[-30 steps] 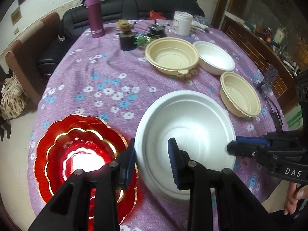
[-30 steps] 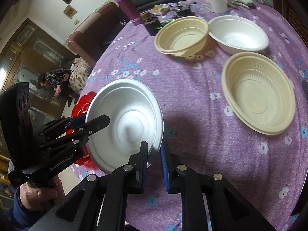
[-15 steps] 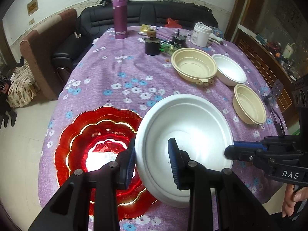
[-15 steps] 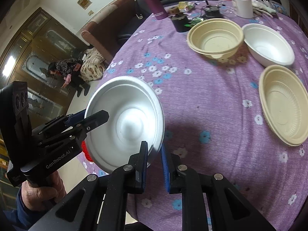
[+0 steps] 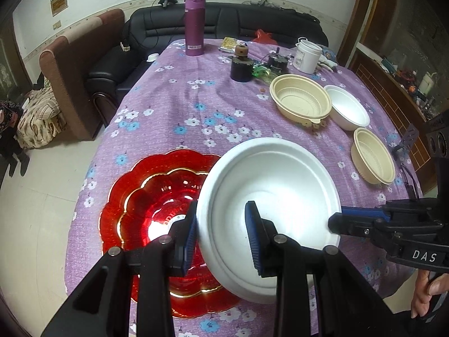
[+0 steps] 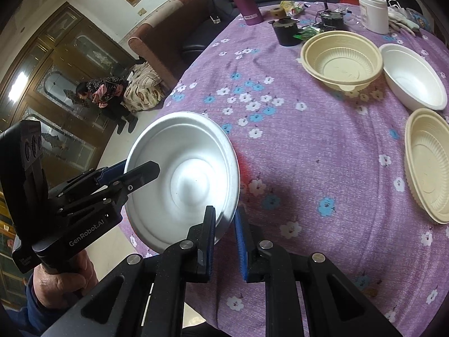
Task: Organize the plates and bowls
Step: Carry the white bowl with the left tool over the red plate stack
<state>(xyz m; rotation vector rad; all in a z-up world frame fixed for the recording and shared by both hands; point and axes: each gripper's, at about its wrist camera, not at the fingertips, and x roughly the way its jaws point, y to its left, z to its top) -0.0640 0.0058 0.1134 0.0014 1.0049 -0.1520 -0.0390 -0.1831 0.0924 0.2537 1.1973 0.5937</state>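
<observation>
The worktop (image 5: pixel 174 106) is being covered by a purple cloth printed with white and blue flowers, and a black sofa (image 5: pixel 224 19) and a brown armchair (image 5: pixel 78 64) are being seen beyond its far edge, with pale floor tiles to the side. Taking the red scalloped glass plate (image 5: pixel 157 196) as landmark: a purple flask (image 5: pixel 194 25) is standing far behind it near the sofa, a dark jar (image 5: pixel 240 68) and a white tub (image 5: pixel 307 56) are lying further back and to the right of it, and two cream bowls (image 5: pixel 301 99) (image 5: pixel 373 160) with a small white bowl (image 5: pixel 348 111) between them are being kept well apart from it on the right. The white foam bowl (image 5: pixel 269 196) is being held tilted in the air just right of the red plate, partly overlapping it in the left wrist view. The left claw (image 5: pixel 221 233) is being kept partly closed on the bowl's near-left rim, one pad outside and one inside. The right claw (image 6: pixel 226 236) is being kept narrowly closed on the opposite rim (image 6: pixel 224 224), the rim being pinched between its pads. In the right wrist view a person's hand (image 6: pixel 61 280) is being seen around the left tool's handle.
</observation>
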